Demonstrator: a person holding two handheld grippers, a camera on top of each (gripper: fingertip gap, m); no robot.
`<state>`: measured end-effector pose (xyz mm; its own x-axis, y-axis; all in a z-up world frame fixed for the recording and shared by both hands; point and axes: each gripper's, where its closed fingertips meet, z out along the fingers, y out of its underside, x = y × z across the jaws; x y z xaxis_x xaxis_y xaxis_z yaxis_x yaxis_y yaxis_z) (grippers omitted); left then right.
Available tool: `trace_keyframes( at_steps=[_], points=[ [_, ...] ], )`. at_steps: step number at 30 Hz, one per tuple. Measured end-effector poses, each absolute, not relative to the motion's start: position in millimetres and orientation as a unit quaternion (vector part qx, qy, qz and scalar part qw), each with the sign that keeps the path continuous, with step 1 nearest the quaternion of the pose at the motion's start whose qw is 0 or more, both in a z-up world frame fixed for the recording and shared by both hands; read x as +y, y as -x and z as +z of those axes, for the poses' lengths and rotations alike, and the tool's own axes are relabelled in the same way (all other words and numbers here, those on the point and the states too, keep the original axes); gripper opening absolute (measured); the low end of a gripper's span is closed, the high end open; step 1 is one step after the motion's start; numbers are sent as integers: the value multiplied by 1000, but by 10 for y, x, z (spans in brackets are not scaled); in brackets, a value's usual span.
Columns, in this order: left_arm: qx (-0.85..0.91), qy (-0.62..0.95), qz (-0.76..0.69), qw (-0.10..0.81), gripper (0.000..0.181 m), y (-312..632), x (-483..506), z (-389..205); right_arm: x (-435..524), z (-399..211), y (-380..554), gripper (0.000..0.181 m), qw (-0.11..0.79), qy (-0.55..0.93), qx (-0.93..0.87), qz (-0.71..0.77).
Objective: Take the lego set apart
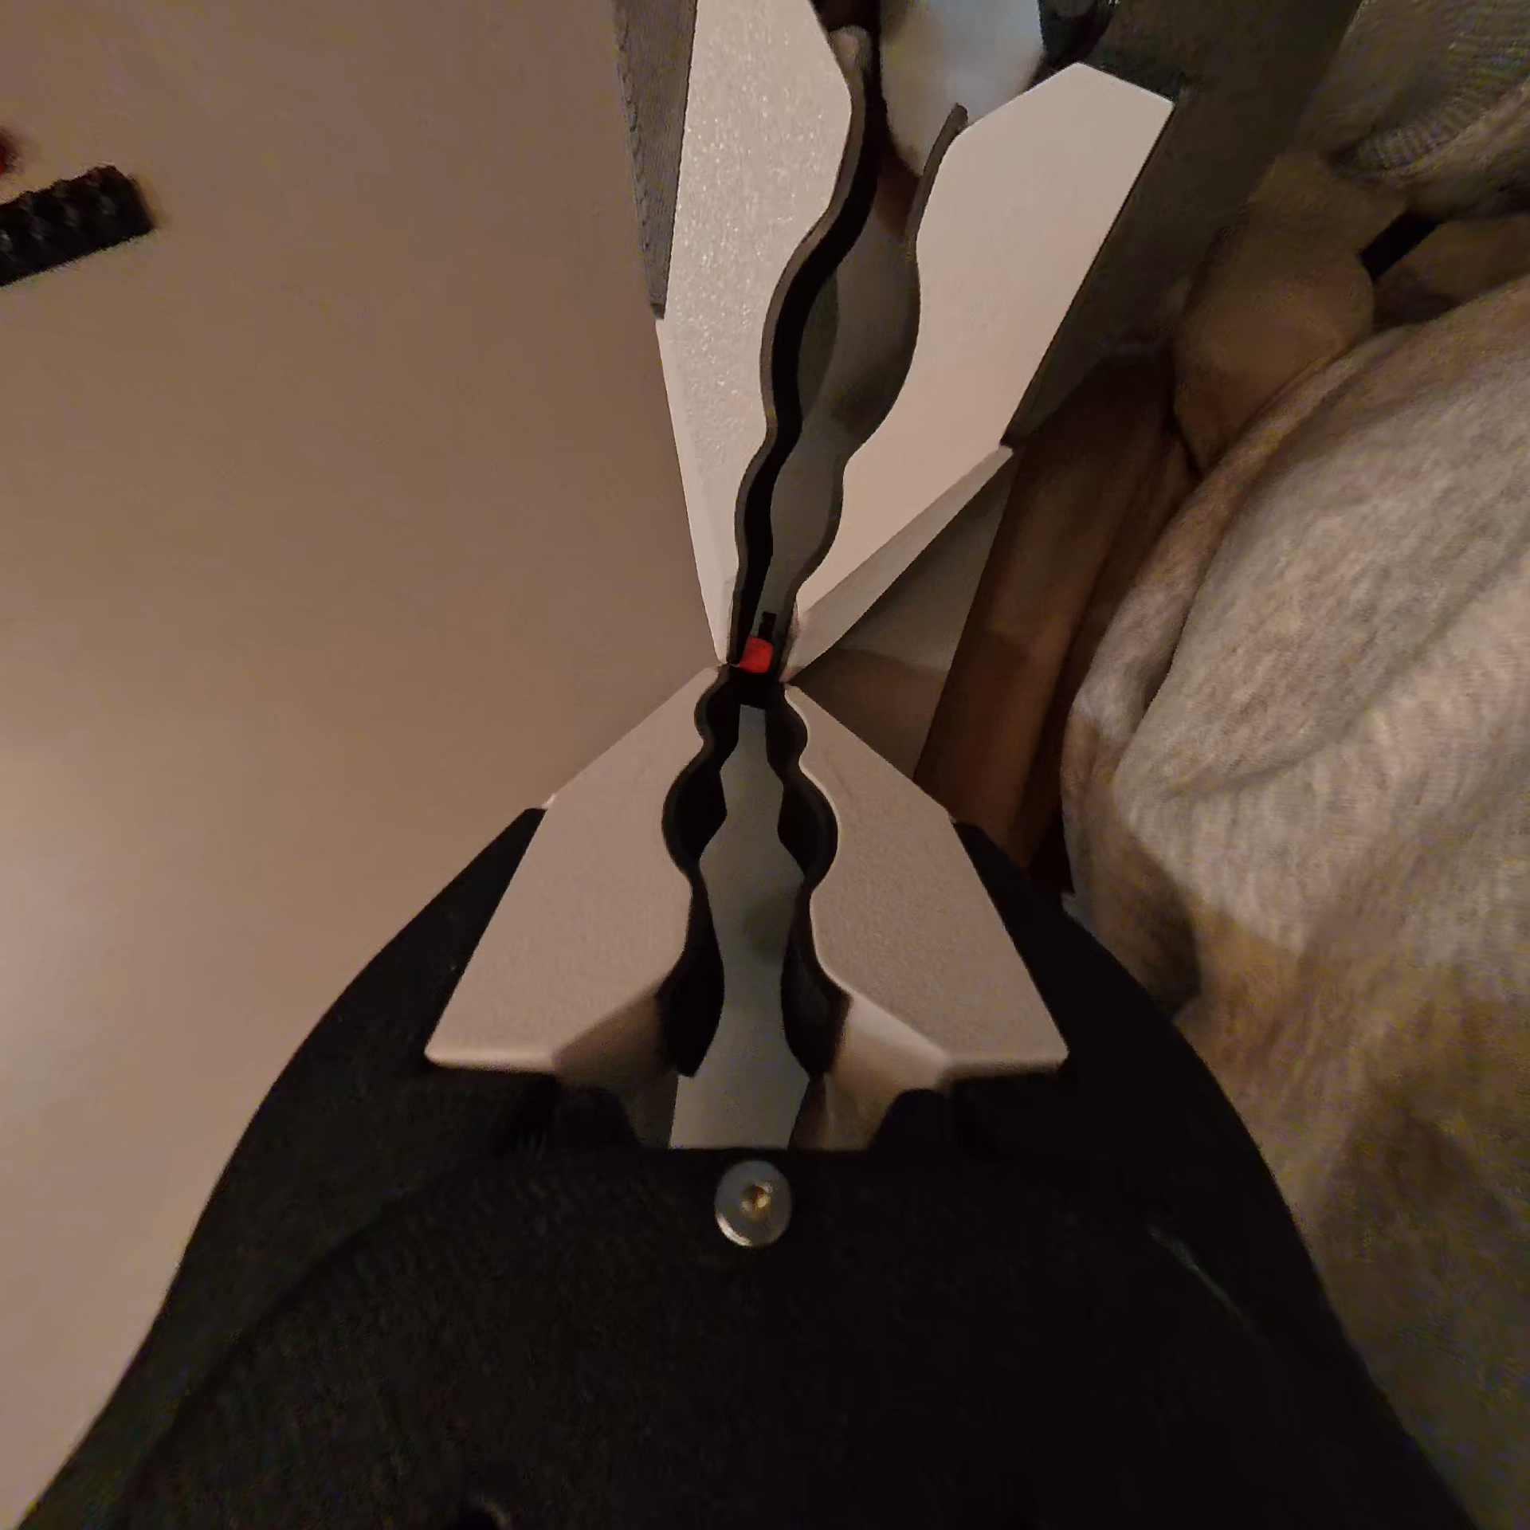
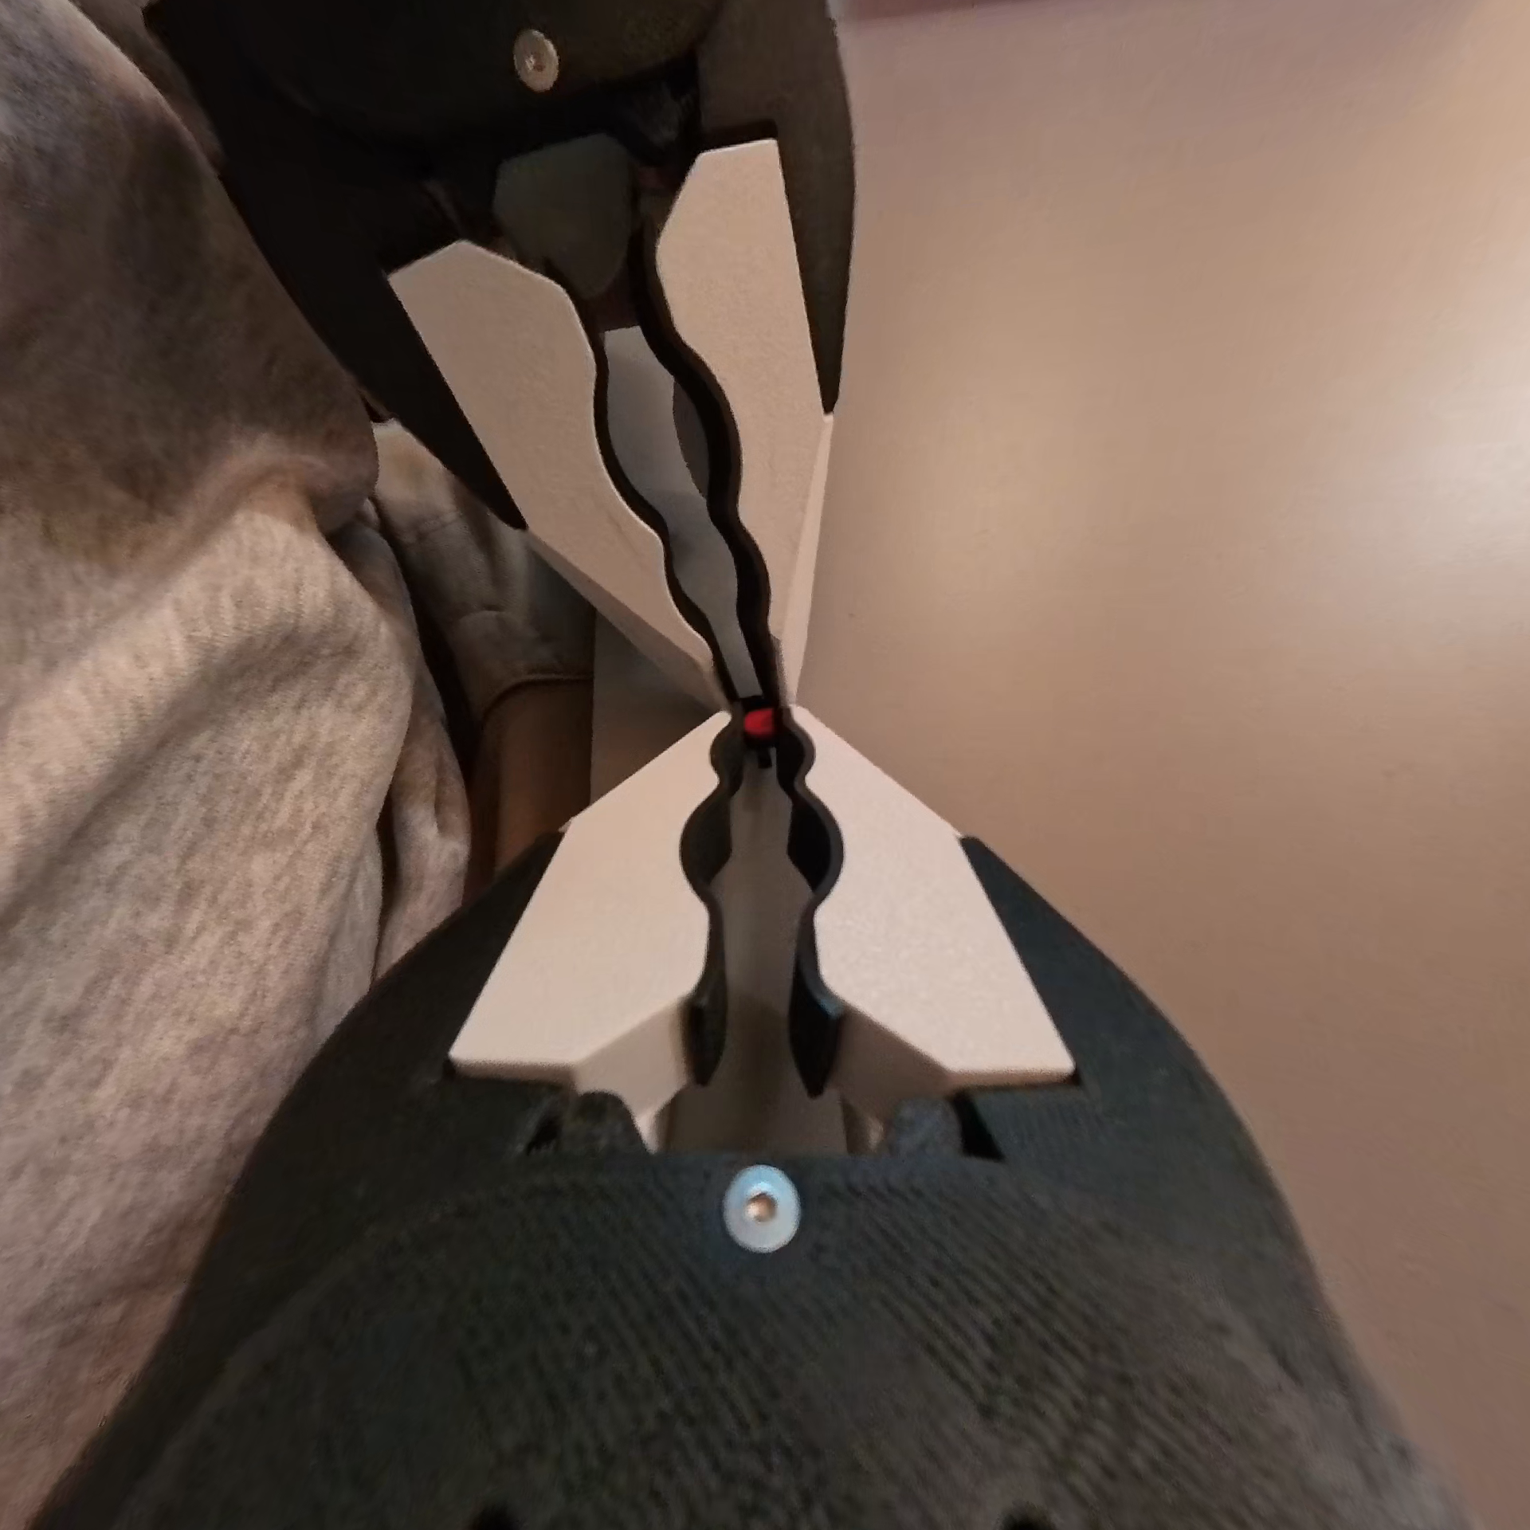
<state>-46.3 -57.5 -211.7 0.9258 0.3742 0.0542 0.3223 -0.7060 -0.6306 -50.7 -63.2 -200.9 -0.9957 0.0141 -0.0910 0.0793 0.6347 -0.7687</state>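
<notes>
My two grippers meet tip to tip over the pale table. A small red lego piece with black bits above and below it is pinched where the tips meet. It also shows in the right wrist view. My left gripper comes in from below, nearly closed on this small assembly. My right gripper reaches in from above, also closed on it. In the right wrist view my right gripper is at the bottom and the left gripper comes from above. I cannot tell which part each one holds.
A black studded lego plate lies on the table at the far left, with a red blur beside it at the frame edge. A person's grey sweater fills the right side, and it fills the left of the right wrist view. The grippers are tip to tip, or close to it. The black studded lego plate is about 20 cm from both grippers' fingertips.
</notes>
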Motion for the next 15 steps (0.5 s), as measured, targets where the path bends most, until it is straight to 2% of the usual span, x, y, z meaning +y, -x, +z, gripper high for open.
trace_keyframes(
  at_steps=[15],
  points=[
    [-218,910,75,345,10,569,-575,-2120,-648,-1980,616,3,17,-84,895,-437]
  ],
)
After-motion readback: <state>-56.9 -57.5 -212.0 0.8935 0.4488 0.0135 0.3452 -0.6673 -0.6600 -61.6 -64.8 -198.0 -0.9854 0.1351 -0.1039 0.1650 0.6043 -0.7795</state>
